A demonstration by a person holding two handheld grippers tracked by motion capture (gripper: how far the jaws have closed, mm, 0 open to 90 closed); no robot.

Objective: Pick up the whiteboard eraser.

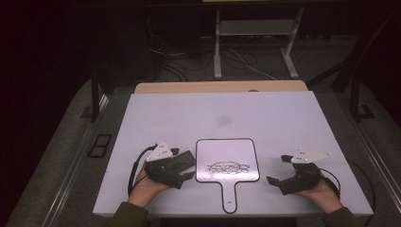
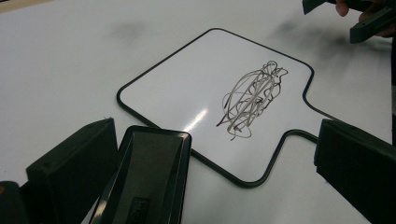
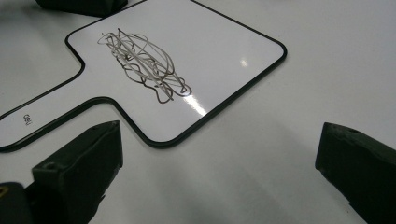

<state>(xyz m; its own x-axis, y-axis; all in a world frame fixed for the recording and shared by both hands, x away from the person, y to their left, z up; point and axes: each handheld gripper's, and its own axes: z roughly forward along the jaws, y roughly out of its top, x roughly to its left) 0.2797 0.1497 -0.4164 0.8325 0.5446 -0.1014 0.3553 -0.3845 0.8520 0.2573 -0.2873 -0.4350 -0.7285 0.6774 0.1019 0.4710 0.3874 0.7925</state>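
Between grippers: scribbled whiteboard paddle (image 1: 227,160) | beside left jaws: black eraser (image 2: 147,179)

Dim, dark-edged surroundings; the lit table (image 1: 283,123) is bright, with glare streaking the whiteboard (image 2: 196,93).

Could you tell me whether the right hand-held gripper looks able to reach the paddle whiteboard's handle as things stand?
Probably yes. The right hand-held gripper sits open beside the paddle whiteboard, and only bare table lies between it and the handle.
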